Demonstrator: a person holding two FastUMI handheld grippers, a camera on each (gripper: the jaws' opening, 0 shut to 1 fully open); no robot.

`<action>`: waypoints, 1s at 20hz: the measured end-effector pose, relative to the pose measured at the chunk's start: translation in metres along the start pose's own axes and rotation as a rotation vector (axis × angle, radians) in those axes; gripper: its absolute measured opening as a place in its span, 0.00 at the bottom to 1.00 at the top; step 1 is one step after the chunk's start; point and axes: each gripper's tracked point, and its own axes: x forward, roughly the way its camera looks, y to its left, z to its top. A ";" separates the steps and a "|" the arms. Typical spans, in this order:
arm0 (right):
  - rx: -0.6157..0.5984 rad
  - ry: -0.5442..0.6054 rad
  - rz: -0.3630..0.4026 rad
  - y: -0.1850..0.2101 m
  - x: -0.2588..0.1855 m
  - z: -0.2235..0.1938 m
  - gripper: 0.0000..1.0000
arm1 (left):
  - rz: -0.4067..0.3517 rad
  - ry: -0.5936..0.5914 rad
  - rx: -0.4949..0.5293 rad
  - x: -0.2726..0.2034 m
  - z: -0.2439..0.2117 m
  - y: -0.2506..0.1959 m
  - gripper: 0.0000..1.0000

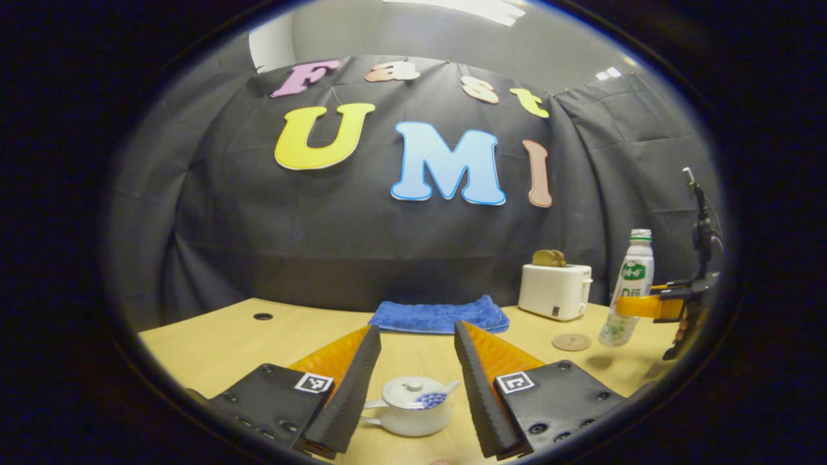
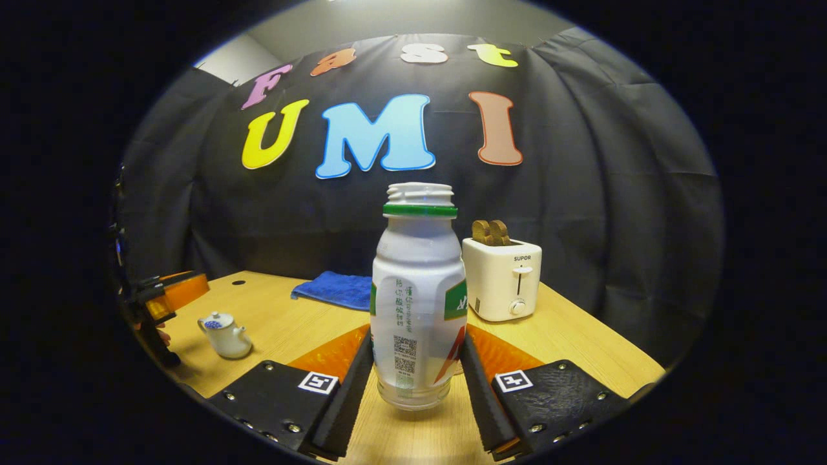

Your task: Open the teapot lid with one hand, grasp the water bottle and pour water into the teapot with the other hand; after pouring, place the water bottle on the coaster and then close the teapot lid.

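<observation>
A small white teapot (image 1: 411, 405) with a blue pattern stands on the wooden table (image 1: 245, 342), its lid (image 1: 411, 387) on. My left gripper (image 1: 417, 329) is open above it, and the pot shows low between the two fingers, untouched. At the far right my right gripper (image 1: 646, 305) holds a white, uncapped water bottle (image 1: 630, 284) upright, a little above the table beside a round coaster (image 1: 571, 341). In the right gripper view the bottle (image 2: 417, 303) stands between the fingers of the right gripper (image 2: 417, 336), which press on its sides. The teapot (image 2: 225, 334) sits far left beside the left gripper (image 2: 169, 294).
A white toaster (image 1: 555, 290) holding toast stands at the back right, just behind the coaster. A folded blue towel (image 1: 439, 316) lies at the back middle of the table. The toaster (image 2: 502, 278) is close behind the bottle.
</observation>
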 end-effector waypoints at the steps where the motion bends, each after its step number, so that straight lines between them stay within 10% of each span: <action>1: 0.004 0.004 -0.010 -0.006 0.013 0.001 0.74 | -0.007 -0.013 -0.012 -0.002 0.003 -0.001 0.77; 20: -0.042 0.084 -0.114 -0.032 0.107 -0.033 0.73 | 0.015 -0.020 -0.005 -0.003 0.007 0.009 0.77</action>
